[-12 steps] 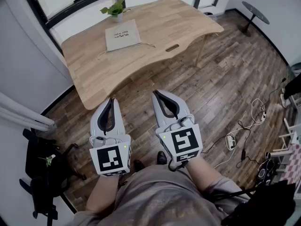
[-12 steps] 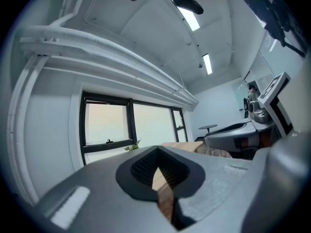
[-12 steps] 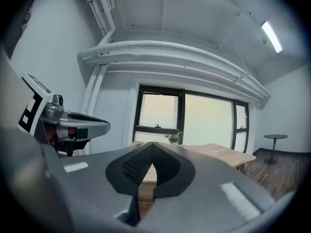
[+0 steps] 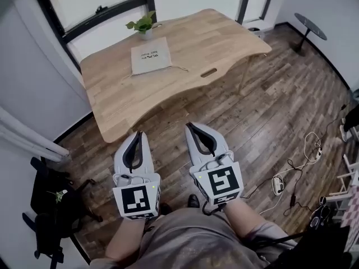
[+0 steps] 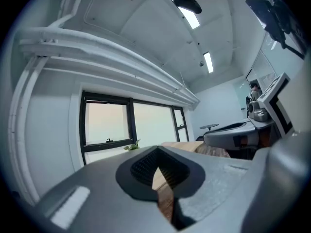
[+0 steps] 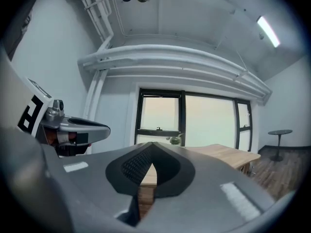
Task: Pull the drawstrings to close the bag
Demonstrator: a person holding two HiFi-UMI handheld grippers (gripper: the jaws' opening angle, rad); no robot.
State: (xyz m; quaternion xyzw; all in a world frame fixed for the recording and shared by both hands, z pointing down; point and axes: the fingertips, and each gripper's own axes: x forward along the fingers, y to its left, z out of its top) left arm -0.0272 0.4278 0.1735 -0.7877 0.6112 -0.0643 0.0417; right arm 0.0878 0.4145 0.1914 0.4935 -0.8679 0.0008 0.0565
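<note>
Grey-white left gripper (image 4: 137, 133) and right gripper (image 4: 189, 126), held level and side by side near the person's body, above the wood floor (image 4: 269, 94). Both pairs of jaws are closed tip to tip, with nothing between them. Beyond, on the wooden table (image 4: 213, 38), the beige bag (image 4: 150, 55) lies flat, well apart from both grippers, with its drawstrings (image 4: 180, 68) trailing sideways. Judged stage: approach, no pull begun. Next, each gripper must reach the table, open and take one string. Dark print on the bag is too small to read. Farthest, a potted plant (image 4: 143, 24).
</note>
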